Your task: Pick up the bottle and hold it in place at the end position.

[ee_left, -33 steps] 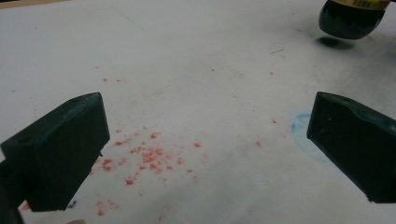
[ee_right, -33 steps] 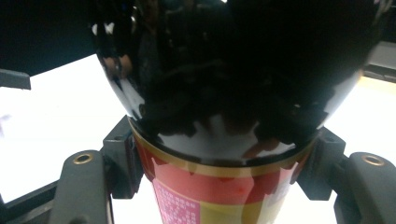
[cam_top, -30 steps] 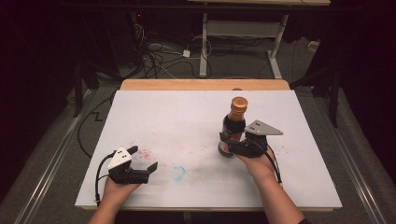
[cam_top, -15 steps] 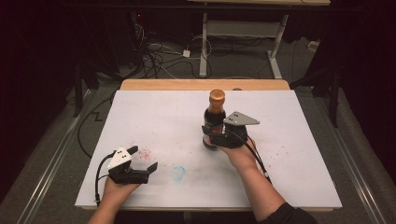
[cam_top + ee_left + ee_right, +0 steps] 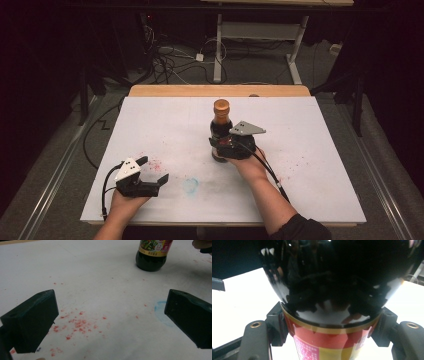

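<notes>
A dark sauce bottle (image 5: 220, 125) with an orange cap and a red and yellow label stands upright near the table's middle. My right gripper (image 5: 221, 148) is shut on its lower body, and the right gripper view has the bottle (image 5: 332, 290) pressed between both jaws of the right gripper (image 5: 332, 333). In the left gripper view the bottle (image 5: 153, 252) appears with its base at the table surface. My left gripper (image 5: 154, 170) rests near the front left, open, with only bare table between the jaws of the left gripper (image 5: 110, 317).
The white table top (image 5: 310, 130) carries red specks (image 5: 155, 164) by the left gripper and a blue smear (image 5: 190, 185) in front of it. A wooden strip (image 5: 220, 90) runs along the far edge. Cables (image 5: 170, 55) and desk legs lie on the floor beyond.
My right gripper has carried the bottle leftward from the right part of the table to its middle. The left gripper has stayed put.
</notes>
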